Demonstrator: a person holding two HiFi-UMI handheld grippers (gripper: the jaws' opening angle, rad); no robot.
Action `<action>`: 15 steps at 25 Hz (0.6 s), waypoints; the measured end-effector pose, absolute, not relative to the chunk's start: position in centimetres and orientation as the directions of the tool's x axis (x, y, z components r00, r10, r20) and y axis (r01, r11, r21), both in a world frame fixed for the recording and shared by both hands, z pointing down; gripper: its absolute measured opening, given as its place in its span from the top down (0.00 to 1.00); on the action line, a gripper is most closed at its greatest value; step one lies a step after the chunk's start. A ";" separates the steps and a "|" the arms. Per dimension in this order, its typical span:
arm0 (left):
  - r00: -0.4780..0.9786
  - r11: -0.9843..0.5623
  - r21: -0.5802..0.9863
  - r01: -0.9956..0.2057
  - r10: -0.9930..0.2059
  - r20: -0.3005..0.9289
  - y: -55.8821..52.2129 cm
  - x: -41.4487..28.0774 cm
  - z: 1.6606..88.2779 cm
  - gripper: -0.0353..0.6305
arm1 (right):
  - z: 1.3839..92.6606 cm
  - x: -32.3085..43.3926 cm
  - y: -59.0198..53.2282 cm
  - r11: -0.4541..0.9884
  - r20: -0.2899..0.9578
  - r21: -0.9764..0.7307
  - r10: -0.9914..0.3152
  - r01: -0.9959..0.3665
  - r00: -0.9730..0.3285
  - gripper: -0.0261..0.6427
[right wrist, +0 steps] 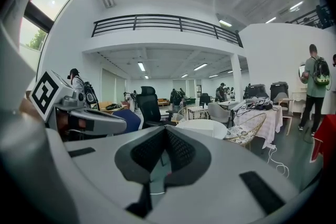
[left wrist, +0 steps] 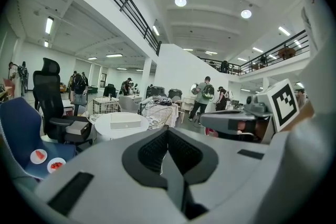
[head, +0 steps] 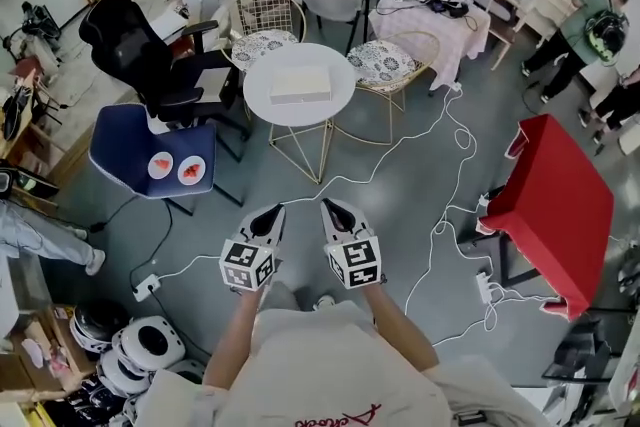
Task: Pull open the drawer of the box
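Note:
A flat white box (head: 300, 83) lies on the round white table (head: 262, 100), well ahead of me; in the left gripper view the box (left wrist: 125, 124) shows far off on the table (left wrist: 105, 128). In the right gripper view the table (right wrist: 202, 126) is small and distant. Both grippers hang side by side above the floor, far short of the table. My left gripper (head: 272, 215) is shut with nothing in it. My right gripper (head: 337, 210) is shut and empty too.
A black office chair (head: 150, 55) and a blue chair (head: 150, 160) holding two small plates stand left of the table. Wire chairs (head: 392, 65) sit behind it. White cables (head: 440, 215) trail over the floor. A red table (head: 555, 205) stands at right. People move about far back.

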State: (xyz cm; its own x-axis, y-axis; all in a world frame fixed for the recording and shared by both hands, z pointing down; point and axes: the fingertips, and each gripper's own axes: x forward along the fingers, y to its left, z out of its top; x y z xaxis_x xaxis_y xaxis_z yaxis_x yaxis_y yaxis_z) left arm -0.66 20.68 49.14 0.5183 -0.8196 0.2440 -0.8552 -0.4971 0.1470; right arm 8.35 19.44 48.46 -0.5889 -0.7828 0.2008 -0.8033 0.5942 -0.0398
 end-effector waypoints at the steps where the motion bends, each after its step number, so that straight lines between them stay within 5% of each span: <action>1: 0.515 -0.493 0.148 -0.857 -0.821 0.246 20.6 -0.9 49.3 0.93 | 48.7 8.3 19.4 0.593 0.205 -0.040 -0.783 -0.804 -0.588 0.94; 15: 0.546 -0.518 0.174 -0.838 -0.799 0.252 13.6 -0.9 50.9 0.93 | 49.9 8.2 12.9 0.578 0.237 -0.025 -0.789 -0.815 -0.567 0.94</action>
State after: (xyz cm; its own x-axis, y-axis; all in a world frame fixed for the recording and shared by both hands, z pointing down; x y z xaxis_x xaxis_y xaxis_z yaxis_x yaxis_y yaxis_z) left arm -0.88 13.63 50.88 0.5463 -0.7987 0.2524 -0.8376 -0.5178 0.1742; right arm 8.20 12.93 49.94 -0.5669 -0.7891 0.2366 -0.8154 0.5784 -0.0245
